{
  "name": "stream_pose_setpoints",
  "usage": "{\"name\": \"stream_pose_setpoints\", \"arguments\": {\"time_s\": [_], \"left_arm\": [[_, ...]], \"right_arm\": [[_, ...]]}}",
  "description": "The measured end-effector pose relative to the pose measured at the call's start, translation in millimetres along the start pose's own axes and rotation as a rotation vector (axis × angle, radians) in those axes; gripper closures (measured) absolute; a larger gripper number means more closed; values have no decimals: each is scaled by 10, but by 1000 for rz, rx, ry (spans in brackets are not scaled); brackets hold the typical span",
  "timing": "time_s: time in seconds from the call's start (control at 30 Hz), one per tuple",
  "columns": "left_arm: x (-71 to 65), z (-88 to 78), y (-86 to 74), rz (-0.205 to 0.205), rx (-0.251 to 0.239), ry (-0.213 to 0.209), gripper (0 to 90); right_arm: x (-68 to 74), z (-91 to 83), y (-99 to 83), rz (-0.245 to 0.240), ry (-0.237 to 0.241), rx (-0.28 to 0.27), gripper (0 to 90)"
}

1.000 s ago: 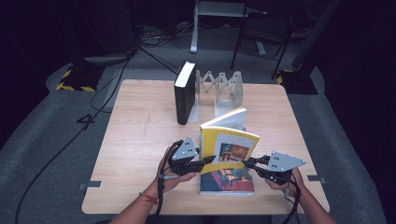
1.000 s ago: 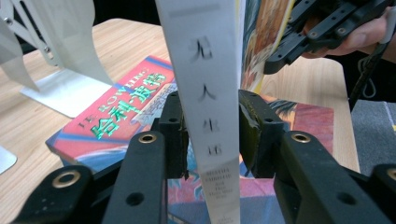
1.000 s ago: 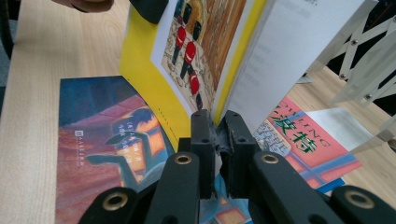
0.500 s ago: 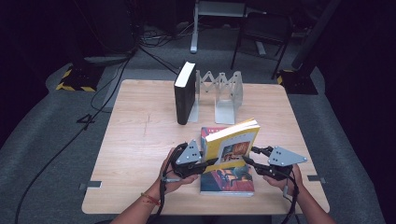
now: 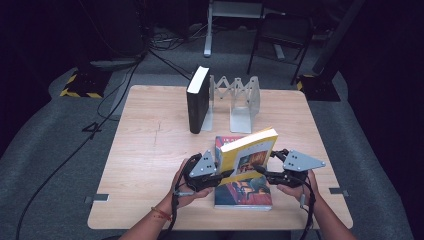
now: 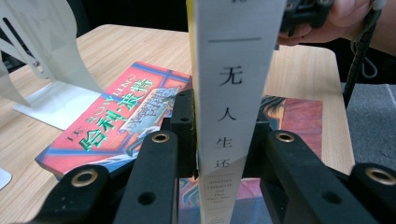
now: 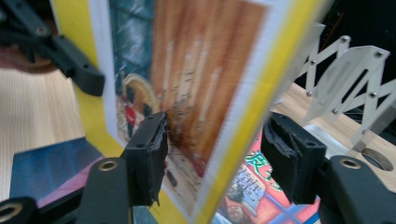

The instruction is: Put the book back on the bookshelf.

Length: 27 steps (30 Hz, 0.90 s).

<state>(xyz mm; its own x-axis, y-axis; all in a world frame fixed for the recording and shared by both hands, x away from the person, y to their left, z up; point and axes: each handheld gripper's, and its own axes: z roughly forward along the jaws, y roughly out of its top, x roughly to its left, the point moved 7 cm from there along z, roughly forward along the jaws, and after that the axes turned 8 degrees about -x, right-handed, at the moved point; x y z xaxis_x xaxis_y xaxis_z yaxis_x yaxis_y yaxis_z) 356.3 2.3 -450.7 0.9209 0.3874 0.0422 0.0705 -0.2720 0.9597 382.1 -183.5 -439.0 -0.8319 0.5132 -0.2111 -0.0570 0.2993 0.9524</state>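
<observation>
Yellow book point(image 5: 246, 155) clamped in left jaws, loose between right jaws.

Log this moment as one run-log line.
left gripper: shut on yellow book spine | right gripper: jaws just opening, book's far edge between them | red book: flat on table

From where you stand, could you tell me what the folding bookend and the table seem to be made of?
The folding bookend looks like sheet metal in a matte pale grey, with riveted scissor links. The table seems light wood or wood laminate: grain lines show, and the finish is dull.
</observation>
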Motion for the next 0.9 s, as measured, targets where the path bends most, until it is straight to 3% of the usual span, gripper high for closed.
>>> {"name": "stream_pose_setpoints", "arguments": {"time_s": [0.13,0.27,0.9], "left_arm": [[4,-3,8,8,9,5,725],[7,-3,80,-1,-20,-14,708],[8,80,428,19,-98,-21,678]], "right_arm": [[15,1,3,4,-9,-3,431],[29,-8,7,-9,-13,-3,431],[45,-22,-20,-9,-15,-2,438]]}}
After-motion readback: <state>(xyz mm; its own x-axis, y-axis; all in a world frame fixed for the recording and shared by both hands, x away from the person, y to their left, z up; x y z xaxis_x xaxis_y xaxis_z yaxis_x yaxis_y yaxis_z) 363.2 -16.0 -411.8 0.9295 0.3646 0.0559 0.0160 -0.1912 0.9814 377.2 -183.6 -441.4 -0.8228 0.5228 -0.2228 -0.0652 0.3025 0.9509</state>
